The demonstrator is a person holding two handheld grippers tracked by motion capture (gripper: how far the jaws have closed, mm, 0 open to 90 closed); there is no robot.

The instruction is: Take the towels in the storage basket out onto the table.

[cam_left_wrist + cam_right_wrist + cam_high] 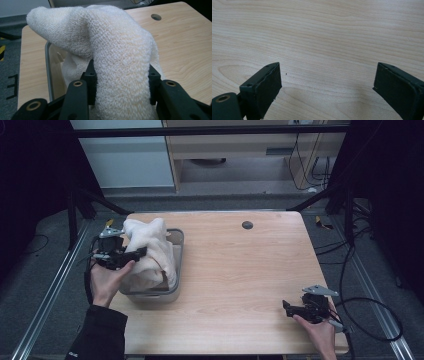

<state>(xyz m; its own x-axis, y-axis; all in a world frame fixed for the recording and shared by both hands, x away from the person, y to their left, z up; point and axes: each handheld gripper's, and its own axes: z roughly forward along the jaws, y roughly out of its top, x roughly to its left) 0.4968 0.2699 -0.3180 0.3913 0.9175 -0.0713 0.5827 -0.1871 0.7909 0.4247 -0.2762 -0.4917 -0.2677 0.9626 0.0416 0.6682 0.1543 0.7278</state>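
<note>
A: Please tell me where your left gripper (131, 257) is, counting from the grey tub (176, 251).

B: You hold it at the near-left side of the tub, just above its rim. Its jaws are pinching the white towel (150, 251) from both sides. In the left gripper view the towel (117, 62) passes as a thick roll between the two black jaws, and both pads press into the cloth.

A: And the towel itself, where is it?

B: Most of it stands up out of the tub, like a hump. One end points to the far-left corner of the tub, and the lower part hangs down inside, against the right wall. A part of the tub's edge (48, 72) shows at the left of the towel in the left gripper view.

A: What about your right gripper (290, 309)?

B: It is well apart from the tub, at the near-right part of the wooden table (240, 270). Your hand (318, 334) holds it low over the wood. Its fingers (265, 86) are spread wide, and between them is only bare table (324, 45).

A: Is something else on the table?

B: There is a small dark round hole (247, 225), to the far-right of the tub. You see it also behind the towel in the left gripper view (156, 17).
</note>
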